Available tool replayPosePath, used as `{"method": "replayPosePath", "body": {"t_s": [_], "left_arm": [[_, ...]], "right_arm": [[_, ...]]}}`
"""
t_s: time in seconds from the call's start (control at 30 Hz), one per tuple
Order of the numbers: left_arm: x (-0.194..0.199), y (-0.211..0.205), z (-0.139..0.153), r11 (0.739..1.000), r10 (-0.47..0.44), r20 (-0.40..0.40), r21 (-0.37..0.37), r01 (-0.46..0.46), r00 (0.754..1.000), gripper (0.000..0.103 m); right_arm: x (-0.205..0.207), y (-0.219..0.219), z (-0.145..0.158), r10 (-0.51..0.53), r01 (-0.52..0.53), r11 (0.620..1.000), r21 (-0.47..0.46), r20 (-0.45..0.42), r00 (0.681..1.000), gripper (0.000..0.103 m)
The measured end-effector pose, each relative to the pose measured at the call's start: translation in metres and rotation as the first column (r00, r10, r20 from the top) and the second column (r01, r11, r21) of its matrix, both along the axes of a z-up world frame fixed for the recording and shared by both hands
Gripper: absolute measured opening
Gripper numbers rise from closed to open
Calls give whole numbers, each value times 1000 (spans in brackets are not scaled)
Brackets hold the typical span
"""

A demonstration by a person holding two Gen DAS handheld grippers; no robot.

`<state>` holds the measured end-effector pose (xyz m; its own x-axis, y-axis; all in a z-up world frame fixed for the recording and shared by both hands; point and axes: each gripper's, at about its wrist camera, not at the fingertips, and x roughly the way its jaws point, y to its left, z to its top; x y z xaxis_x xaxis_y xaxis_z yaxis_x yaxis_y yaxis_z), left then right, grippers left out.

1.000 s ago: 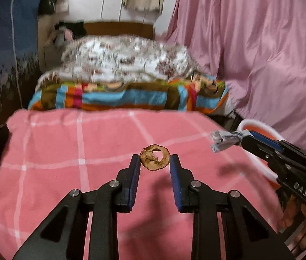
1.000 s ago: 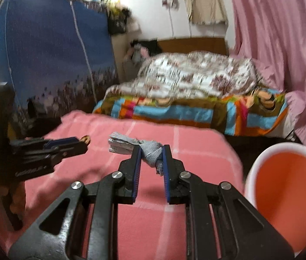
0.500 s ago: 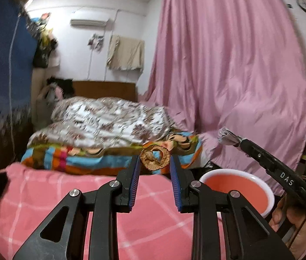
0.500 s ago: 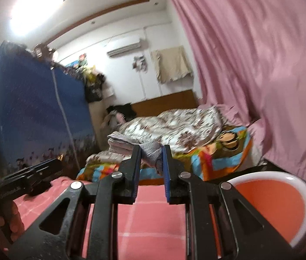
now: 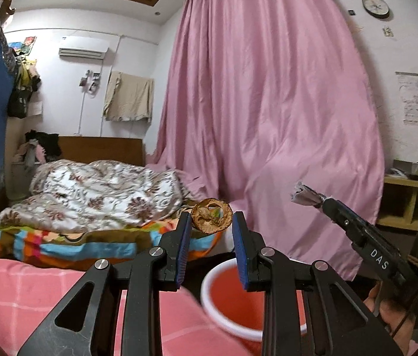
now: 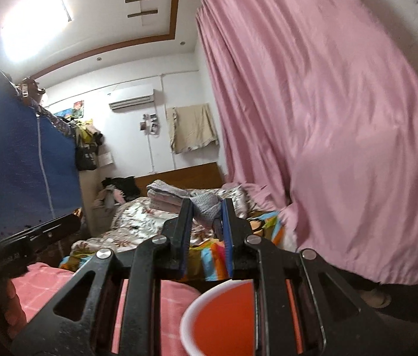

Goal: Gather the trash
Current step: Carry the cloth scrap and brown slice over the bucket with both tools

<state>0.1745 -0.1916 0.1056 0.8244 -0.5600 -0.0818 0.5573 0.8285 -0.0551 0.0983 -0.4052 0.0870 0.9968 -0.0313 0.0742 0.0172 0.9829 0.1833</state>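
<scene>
Left gripper (image 5: pixel 212 222) clamped on the shell (image 5: pixel 212 215), right gripper (image 6: pixel 207 207) clamped on the tissue wad (image 6: pixel 204 206). Both swung up off the pink blanket (image 5: pixel 7 293) since a second ago, both loads riding along. Now held level, bin (image 5: pixel 232 299) just below and ahead of the left jaws, its rim (image 6: pixel 189 314) under the right ones too. Grips unchanged, nothing dropped. Looks like carry nearly done; release over the bin probably next, shell likely to fall clean, tissue may cling.
</scene>
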Motion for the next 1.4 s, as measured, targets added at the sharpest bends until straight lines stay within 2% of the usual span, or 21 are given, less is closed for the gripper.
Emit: {"method": "replayPosePath", "body": {"t_s": [0.3, 0.8, 1.2, 1.4], "left_arm": [[0, -31, -6, 998, -54, 11, 27, 54, 998, 24], [13, -66, -25, 993, -94, -76, 62, 99, 993, 24], [33, -91, -46, 985, -115, -219, 102, 140, 969, 24], [44, -99, -56, 981, -124, -289, 108, 161, 949, 24]], "right_arm": [[-2, -11, -5, -59, 59, 998, -3, -29, 998, 28], [17, -27, -18, -81, 88, 996, 36, -160, 984, 29], [47, -47, -38, -59, 85, 994, 68, -318, 946, 29], [56, -53, -49, -50, 91, 992, 90, -378, 924, 30]]}}
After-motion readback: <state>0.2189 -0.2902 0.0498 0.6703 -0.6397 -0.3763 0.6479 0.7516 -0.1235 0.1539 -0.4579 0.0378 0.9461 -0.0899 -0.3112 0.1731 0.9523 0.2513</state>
